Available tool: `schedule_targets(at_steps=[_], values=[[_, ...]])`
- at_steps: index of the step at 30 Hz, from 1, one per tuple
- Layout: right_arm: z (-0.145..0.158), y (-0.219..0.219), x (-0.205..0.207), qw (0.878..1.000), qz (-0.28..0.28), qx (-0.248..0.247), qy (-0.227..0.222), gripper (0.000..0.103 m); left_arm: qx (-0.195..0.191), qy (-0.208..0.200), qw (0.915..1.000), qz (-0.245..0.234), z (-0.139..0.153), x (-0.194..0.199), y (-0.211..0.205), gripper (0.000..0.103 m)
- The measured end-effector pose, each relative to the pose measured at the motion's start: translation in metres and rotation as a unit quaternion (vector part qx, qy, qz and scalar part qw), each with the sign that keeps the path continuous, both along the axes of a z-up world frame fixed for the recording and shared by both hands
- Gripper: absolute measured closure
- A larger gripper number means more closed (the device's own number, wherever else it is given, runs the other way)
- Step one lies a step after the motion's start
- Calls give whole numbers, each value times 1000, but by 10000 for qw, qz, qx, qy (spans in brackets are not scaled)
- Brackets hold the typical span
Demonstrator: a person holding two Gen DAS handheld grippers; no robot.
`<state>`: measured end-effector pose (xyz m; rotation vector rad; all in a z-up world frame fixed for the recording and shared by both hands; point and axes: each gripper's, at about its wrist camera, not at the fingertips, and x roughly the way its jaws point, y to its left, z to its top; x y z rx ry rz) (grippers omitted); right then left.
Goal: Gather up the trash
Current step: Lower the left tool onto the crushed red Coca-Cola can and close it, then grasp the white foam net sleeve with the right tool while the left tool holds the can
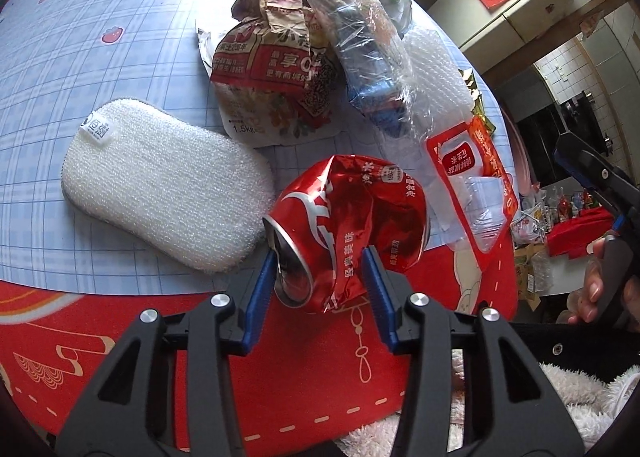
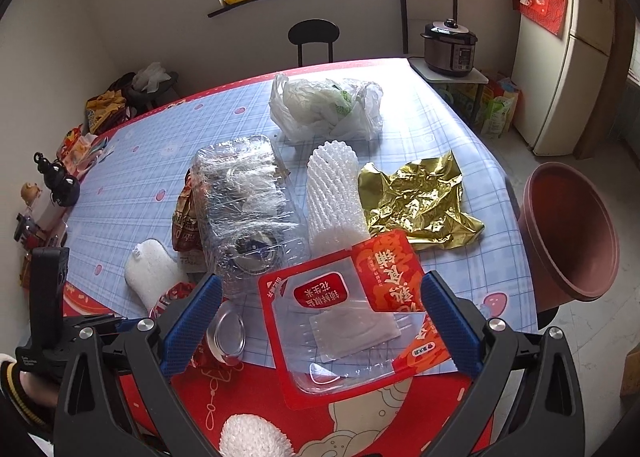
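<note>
**A:** ok so where's the trash sitting right now?

**B:** Front and centre is the crushed red can (image 1: 344, 229), lying on its side near the table's (image 1: 100, 57) front edge, half on the red border. The left gripper (image 1: 320, 277) is straddling its open end, and both blue pads look like they're pressing on it: one at the rim, one on the dented side. So the claw's pinched narrow on the can.

**A:** and the right one?

**B:** The right gripper (image 2: 320, 317) is hanging wide open over the red pouch (image 2: 352, 321), which is lying flat by the same front edge. The pouch is sitting between the pads (image 2: 448, 325) but they're standing clear of it. Not gripping anything.

**A:** what else is lying around?

**B:** Loads. A white sponge (image 1: 160, 189) is lying just left of the can, touching or nearly so. Behind the can a crumpled paper bag (image 1: 272, 77) is leaning against a clear plastic tray (image 2: 244, 209) wrapped in film. Right of that a white foam net (image 2: 332, 193) is lying lengthwise, with gold foil (image 2: 416, 205) crumpled beside it. Further back a white plastic bag (image 2: 324, 109) is slumping near the middle of the table.

**A:** bin anywhere?

**B:** A reddish-brown tub (image 2: 568, 233) is showing just off the table's right edge in the right wrist view.
</note>
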<state>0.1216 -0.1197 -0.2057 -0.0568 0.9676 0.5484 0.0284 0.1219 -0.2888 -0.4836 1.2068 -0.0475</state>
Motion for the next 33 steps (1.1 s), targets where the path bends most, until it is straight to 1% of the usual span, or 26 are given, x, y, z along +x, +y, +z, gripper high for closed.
schedule_targets(at_steps=[3, 9, 14, 20, 23, 28, 30, 33], values=[[1, -1, -1, 10000, 52, 23, -29, 5, 83, 80, 9998, 171, -6, 3, -1, 65], [1, -8, 1, 10000, -37, 44, 6, 5, 95, 249, 9994, 220, -14, 4, -2, 66], [2, -8, -1, 10000, -28, 12, 2, 5, 26, 213, 9994, 263, -18, 4, -3, 68], [0, -7, -2, 10000, -48, -23, 46, 5, -2, -14, 9999, 164, -7, -2, -1, 68], [-1, -6, -1, 10000, -52, -9, 60, 5, 39, -175, 9998, 123, 4, -6, 1, 68], [-3, -7, 4, 9997, -141, 112, 145, 5, 71, -599, 9980, 189, 24, -16, 10, 68], [-3, -7, 9, 9994, -173, 221, 194, 6, 132, -726, 9969, 261, 31, -19, 16, 68], [-3, -4, 25, 9992, -142, 333, 186, 16, 214, -942, 9941, 485, 42, -27, 28, 68]])
